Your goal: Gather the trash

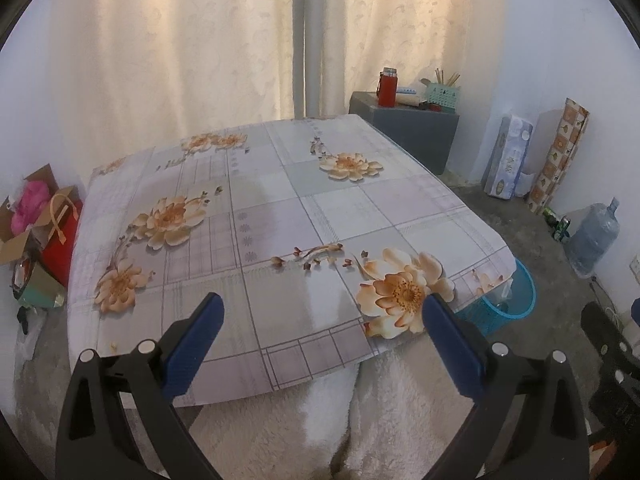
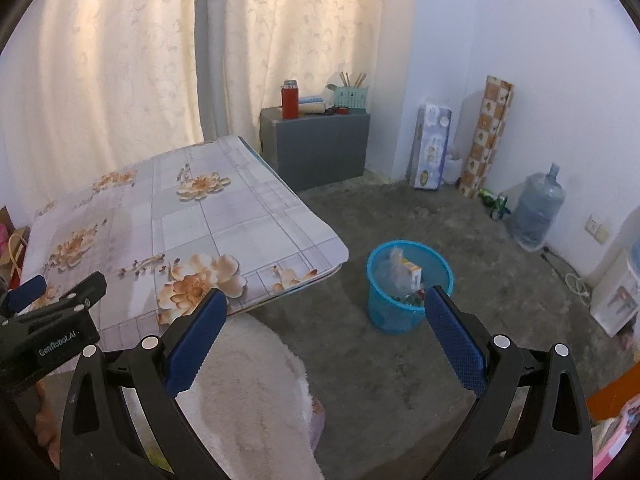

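**Ana:** Left wrist view first: your left gripper hangs over the near edge of the table, fingers spread wide, nothing between them. The flowered cloth looks bare apart from a tiny crumb near the front left corner.

**Ben:** And your right gripper? Same story from its own camera: fingers well apart, holding nothing. It sits off the table's right corner, looking down at the floor.

**Ana:** So where's the trash? In the right wrist view it's in the blue bin, standing on the concrete floor just beyond the table's near right corner. You can see crumpled clear plastic and a small yellow-and-white carton inside, with more bits at the bottom that I can't make out.

**Ben:** From the left camera that bin is half tucked under the overhanging cloth, just past your right-hand finger.

**Ana:** Your left gripper also shows in the right view, low on the left, above the table's front edge.

**Ben:** Fluffy white fabric lies below both tools, by the table's front edge.

**Ana:** Background: a grey cabinet by the curtain, a red flask on top, and a big water jug against the right wall.
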The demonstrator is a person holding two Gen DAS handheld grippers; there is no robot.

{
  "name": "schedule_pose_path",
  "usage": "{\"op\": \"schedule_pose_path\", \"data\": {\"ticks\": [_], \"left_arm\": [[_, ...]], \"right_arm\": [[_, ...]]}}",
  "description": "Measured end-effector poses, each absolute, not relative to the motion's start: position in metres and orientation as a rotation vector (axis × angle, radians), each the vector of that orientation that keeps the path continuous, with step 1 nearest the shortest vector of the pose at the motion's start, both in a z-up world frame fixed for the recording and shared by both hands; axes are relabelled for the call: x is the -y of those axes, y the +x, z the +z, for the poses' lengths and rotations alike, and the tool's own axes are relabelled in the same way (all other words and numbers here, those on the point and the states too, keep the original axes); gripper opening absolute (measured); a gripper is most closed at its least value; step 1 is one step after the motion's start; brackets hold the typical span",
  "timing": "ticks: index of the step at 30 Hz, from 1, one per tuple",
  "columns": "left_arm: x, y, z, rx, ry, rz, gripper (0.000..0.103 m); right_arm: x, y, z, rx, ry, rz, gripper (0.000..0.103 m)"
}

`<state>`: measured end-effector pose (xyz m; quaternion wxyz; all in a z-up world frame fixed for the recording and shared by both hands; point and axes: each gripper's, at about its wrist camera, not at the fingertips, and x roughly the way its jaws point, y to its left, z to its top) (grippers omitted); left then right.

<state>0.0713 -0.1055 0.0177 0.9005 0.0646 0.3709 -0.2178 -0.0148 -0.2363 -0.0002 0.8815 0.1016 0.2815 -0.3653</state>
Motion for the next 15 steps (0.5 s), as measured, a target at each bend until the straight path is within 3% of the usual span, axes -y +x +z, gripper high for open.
{"op": "schedule_pose_path", "data": {"ticks": [15], "left_arm": [[0.1137,0.0700,0.0127,-0.797,0.143,-0.440,0.097]], "right_arm": [[0.2412,-0.0148,-0.0042,-0.620,0.206,-0.719,0.095]]}}
